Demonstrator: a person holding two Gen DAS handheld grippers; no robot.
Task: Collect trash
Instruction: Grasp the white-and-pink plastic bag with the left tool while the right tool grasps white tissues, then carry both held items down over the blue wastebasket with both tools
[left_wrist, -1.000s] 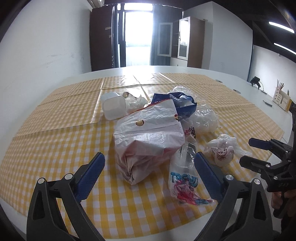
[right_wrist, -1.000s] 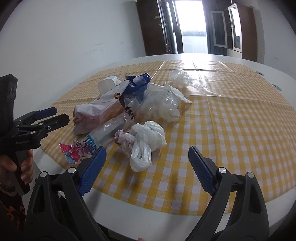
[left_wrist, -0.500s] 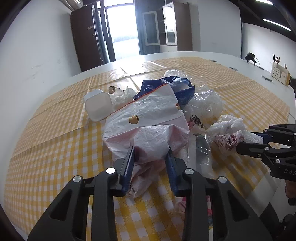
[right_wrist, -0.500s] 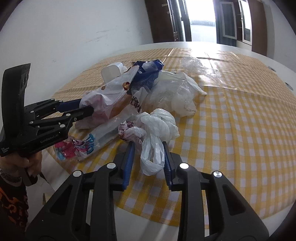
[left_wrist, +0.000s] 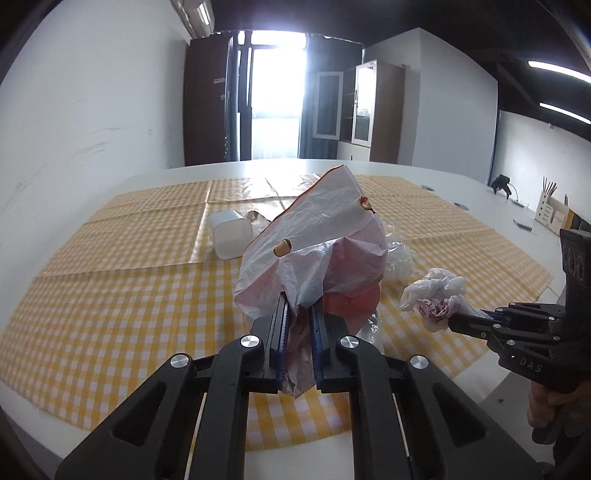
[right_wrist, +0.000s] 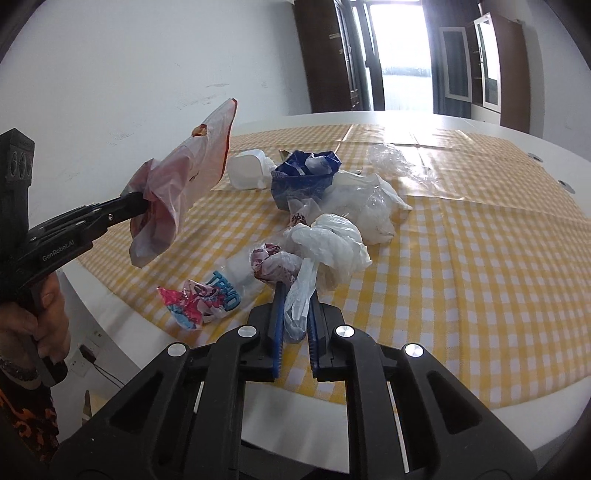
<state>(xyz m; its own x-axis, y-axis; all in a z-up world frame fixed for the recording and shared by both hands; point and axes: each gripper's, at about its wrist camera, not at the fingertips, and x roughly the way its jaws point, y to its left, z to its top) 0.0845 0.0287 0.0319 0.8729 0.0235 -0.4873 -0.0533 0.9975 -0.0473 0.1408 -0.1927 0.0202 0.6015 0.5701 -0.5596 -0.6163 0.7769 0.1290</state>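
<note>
A large pink-and-white plastic bag (left_wrist: 317, 243) hangs above the yellow checked tablecloth (left_wrist: 110, 295). My left gripper (left_wrist: 298, 306) is closing, its pads pressing the bag's lower fold. From the right wrist view the same bag (right_wrist: 181, 177) is off the table at the left, in the left gripper (right_wrist: 136, 201). My right gripper (right_wrist: 295, 295) is closing too, its pads pinching the tail of a crumpled white bag (right_wrist: 328, 243) that lies on the cloth. In the left wrist view that bag (left_wrist: 436, 291) sits at the tip of the right gripper (left_wrist: 458, 319).
On the cloth lie a white tub (right_wrist: 247, 171), a blue bag (right_wrist: 303, 177), a clear bag (right_wrist: 369, 210) and a printed snack wrapper (right_wrist: 199, 299) near the table's front edge. A pen holder (left_wrist: 550, 212) stands at the far right. A hand (right_wrist: 40, 314) holds the left gripper.
Both grippers went from wide open to shut on their bags. The left one has lifted the pink-and-white bag off the pile; the white bag's tail is now pinched.
</note>
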